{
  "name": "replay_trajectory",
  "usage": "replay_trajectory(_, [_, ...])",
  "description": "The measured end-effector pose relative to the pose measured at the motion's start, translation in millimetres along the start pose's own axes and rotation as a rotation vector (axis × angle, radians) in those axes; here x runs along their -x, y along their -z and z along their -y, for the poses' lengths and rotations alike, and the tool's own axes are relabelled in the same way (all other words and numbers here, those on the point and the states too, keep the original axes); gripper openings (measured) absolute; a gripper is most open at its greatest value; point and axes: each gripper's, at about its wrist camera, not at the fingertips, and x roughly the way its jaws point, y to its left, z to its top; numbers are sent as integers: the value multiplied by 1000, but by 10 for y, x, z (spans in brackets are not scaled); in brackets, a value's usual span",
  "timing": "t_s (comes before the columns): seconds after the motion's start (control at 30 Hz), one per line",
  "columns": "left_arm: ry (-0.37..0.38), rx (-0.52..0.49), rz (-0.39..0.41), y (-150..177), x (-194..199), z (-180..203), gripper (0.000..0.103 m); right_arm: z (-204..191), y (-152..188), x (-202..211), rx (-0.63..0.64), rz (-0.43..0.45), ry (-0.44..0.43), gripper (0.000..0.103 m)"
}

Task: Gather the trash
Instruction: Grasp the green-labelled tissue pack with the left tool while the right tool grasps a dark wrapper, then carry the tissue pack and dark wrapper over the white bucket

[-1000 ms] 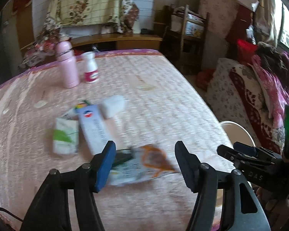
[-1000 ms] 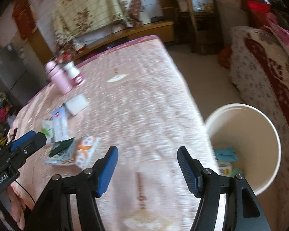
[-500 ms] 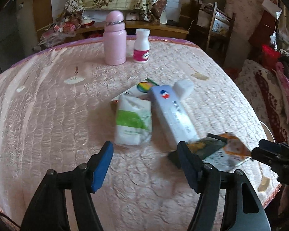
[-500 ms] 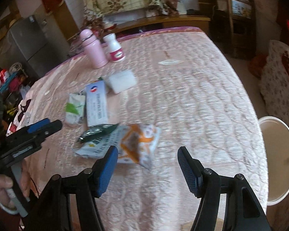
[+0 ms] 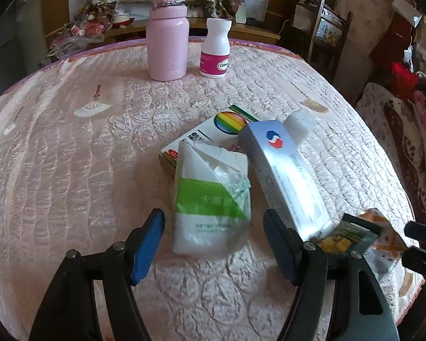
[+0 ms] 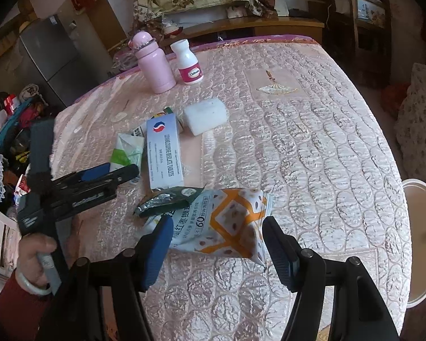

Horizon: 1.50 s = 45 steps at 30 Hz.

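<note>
Left wrist view: your left gripper (image 5: 213, 244) gapes around the tissue pack (image 5: 211, 201); right gripper (image 6: 215, 250) gapes at the snack bag (image 6: 227, 224). All trash remains on the table (image 6: 312, 142).

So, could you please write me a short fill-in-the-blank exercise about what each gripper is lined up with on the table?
1. The left gripper is open around the white and ____ tissue pack.
2. The right gripper is open in front of the white and ____ snack bag.
3. Beside the pink bottle stands a white ____ with a pink label.
4. The long box partly lies on the box printed with a ____ disc.

Missing words: green; orange; pill bottle; rainbow
</note>
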Motion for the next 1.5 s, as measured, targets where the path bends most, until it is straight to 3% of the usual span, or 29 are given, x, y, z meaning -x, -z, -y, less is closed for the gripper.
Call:
replay_trajectory(0.03, [13, 3, -2, -2, -16, -11, 65, -1, 3, 3, -3, -3, -8, 70])
replay_trajectory(0.07, [33, 9, -12, -4, -37, -24, 46, -14, 2, -11, -3, -7, -17, 70])
replay_trajectory(0.17, [64, 34, -26, -6, -58, -84, 36, -88, -12, -81, 6, -21, -46, 70])
replay_trajectory(0.3, [59, 41, -8, 15, 67, -145, 29, -224, -62, -215, 18, -46, -88, 71])
replay_trajectory(0.73, [49, 8, 59, 59, 474, -252, 28, -517, -180, -622, 27, -76, -139, 70])
replay_trajectory(0.77, [47, 3, 61, 71, 487, -245, 28, -523, -183, -636, 28, -67, -133, 67])
replay_trajectory(0.8, [45, -2, 61, 82, 494, -236, 28, -516, -188, -645, 21, -49, -124, 52])
replay_trajectory(0.83, [44, -6, 60, 95, 493, -226, 28, -503, -191, -640, 16, -42, -125, 43])
replay_trajectory(0.93, [48, -4, 54, 124, 479, -207, 28, -437, -201, -691, -18, -42, -151, 36])
replay_trajectory(1.0, [48, -4, 53, 137, 486, -188, 28, -419, -193, -670, -14, -26, -144, 22])
replay_trajectory(1.1, [55, -8, 57, 141, 531, -147, 28, -415, -188, -576, -3, 4, -142, 10])
replay_trajectory(1.5, [140, -40, 90, 50, 744, 282, 28, -255, -161, 6, 9, 85, -176, 7])
